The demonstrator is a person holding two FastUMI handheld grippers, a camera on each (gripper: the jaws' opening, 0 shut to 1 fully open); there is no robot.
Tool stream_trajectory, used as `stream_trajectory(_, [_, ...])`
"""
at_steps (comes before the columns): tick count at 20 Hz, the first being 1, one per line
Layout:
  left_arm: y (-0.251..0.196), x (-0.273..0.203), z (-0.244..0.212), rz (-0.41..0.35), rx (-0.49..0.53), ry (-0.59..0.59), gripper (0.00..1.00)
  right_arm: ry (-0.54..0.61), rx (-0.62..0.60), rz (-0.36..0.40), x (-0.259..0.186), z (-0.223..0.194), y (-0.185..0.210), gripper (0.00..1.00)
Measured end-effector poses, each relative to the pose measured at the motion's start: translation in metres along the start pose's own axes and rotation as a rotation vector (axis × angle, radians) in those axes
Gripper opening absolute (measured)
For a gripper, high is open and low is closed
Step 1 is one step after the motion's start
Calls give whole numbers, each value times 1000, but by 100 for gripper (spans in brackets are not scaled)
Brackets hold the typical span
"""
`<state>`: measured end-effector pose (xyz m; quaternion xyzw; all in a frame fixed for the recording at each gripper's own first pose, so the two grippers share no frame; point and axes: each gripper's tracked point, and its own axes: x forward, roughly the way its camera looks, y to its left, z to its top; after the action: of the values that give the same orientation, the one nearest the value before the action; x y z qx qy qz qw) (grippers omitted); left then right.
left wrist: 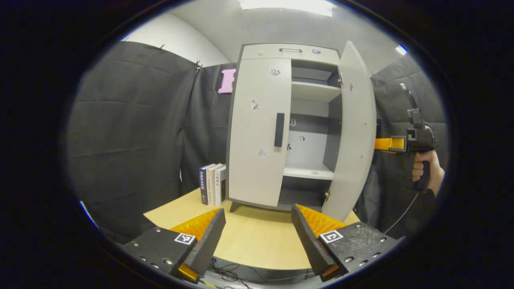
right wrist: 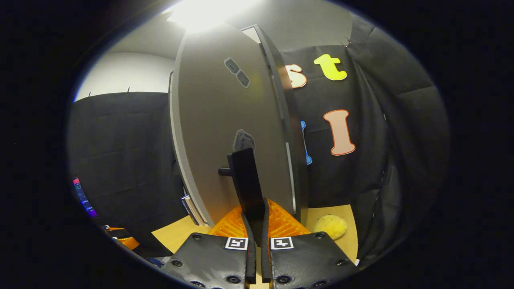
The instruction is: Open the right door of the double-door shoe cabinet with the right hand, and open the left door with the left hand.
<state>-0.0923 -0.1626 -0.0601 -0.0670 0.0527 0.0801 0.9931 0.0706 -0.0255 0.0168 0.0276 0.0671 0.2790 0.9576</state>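
- Left of the shoe cabinet (left wrist: pixel 281 52), a few books (left wrist: pixel 212 184) are stood upright on the wooden table (left wrist: pixel 257 245), just beside the cabinet's side wall.
- The left gripper (left wrist: pixel 257 237) is held well apart from the cabinet, low in front of it, with its fingers spread wide and nothing between them.
- The left door (left wrist: pixel 259 132) is seen closed, flush with the cabinet front; its dark vertical handle (left wrist: pixel 279 129) sits at mid-height near the door's inner edge, and that is judged the place to be taken hold of.
- The right door (left wrist: pixel 353 132) is swung well open from the cabinet, so shelves are exposed inside.
- In the right gripper view, the right gripper (right wrist: pixel 255 218) is pressed together on the right door's handle (right wrist: pixel 245 180), which is pinched between both fingers.
- A yellow fuzzy object (right wrist: pixel 330 226) is seen on the table near the cabinet's right side.
- The doors are judged to be rigid, light panels on hinges; a pull along the hinge arc, not straight out, is likely needed, and the smooth handle could slip unless gripped across its width.
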Motion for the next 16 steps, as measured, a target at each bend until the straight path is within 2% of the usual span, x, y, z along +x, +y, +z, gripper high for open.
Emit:
stream_trajectory(2, [3,9,2,-12,-16,4,96,0,6,-65,-2,1,-16,6])
stream_trajectory(4, [8,18,5,-22,-21,4,96,22,58,-56,0,-2,-12,2])
stream_trajectory(5, [12,23,9,-24,-21,-1,97,14,70,-74,-1,-1,-12,6])
stream_trajectory(8, [30,39,18,-23,-26,-9,97,3,41,-140,-3,-1,-14,6])
stream_trajectory(12, [60,64,24,-27,-59,-1,97,41,31,-242,-7,-3,-18,6])
stream_trajectory(16, [101,90,34,9,-6,-13,96,47,66,-305,-25,-7,-13,5])
